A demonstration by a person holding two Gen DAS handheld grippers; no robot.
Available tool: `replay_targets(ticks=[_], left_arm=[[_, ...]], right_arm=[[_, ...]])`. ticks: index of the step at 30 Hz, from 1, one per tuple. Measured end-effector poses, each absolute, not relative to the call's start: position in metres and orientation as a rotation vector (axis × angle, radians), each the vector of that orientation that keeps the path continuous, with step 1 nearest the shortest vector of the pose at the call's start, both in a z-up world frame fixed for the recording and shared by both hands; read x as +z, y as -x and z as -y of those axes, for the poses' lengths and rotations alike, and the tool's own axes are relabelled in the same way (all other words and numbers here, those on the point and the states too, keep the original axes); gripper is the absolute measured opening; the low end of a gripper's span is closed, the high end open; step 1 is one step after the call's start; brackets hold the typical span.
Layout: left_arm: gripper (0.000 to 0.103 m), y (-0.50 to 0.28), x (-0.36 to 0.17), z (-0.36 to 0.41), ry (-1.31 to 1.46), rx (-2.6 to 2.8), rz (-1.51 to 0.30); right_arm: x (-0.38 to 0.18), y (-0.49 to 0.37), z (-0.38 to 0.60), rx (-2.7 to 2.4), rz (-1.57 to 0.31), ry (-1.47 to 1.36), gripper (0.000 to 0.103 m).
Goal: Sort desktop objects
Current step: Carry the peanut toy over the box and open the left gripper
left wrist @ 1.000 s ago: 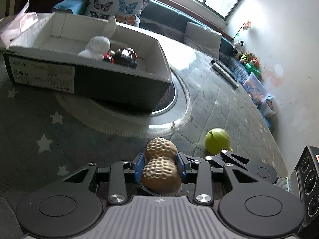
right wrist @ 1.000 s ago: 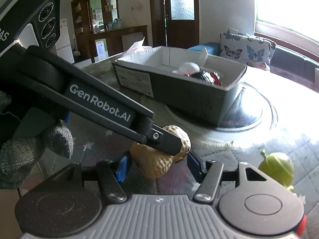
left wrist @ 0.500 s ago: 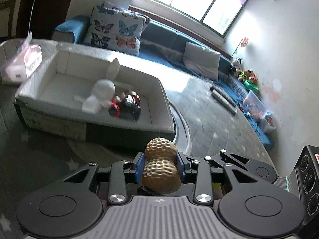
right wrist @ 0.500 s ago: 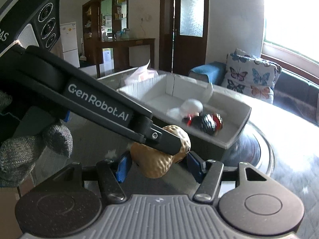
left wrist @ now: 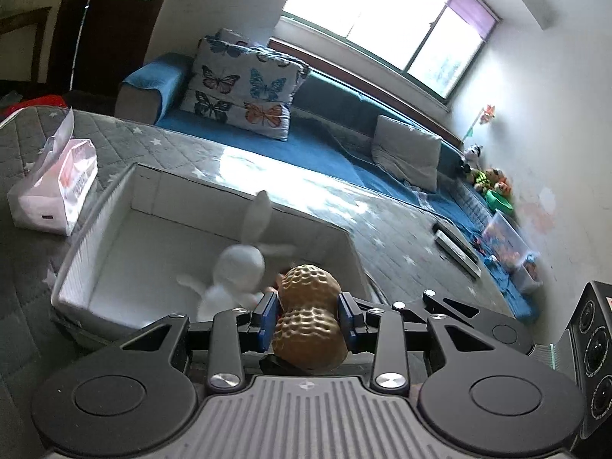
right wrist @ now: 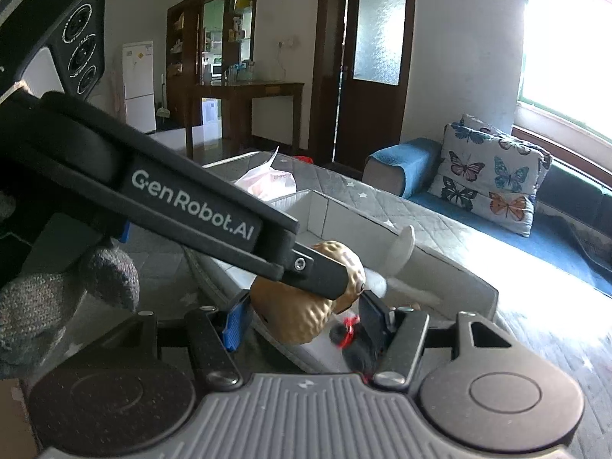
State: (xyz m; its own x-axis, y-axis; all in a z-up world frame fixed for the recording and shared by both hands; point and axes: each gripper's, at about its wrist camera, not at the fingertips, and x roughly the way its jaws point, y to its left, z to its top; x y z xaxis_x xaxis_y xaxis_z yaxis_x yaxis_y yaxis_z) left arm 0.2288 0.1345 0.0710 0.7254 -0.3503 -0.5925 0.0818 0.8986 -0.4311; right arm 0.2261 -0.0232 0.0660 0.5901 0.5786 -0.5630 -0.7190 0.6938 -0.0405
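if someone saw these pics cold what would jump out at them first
First the big tan peanut toy, clamped between the blue pads of the left gripper at the bottom centre of the left wrist view. Just beyond it sits the open white-lined box, with a blurred white figure inside. In the right wrist view, the right gripper stands open around that same peanut, with the butterfly cushion bright on the sofa behind.

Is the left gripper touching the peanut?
Touching. In the left wrist view, both blue pads of the left gripper press against the sides of the peanut.
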Motion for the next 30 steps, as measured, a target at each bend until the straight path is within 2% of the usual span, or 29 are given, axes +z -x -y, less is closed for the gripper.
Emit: replay_targets(ticks=[20, 30], left_arm=[[0.035, -0.291, 0.014, -0.202, 0.528, -0.128, -0.858], [0.035, -0.295, 0.007, -0.207, 0.539, -0.095, -0.880]], right_arm=[[0.015, -0.310, -0.048, 0.848, -0.763, 0.299, 0.062], [0.013, -0.309, -0.047, 0.845, -0.767, 0.281, 0.062]])
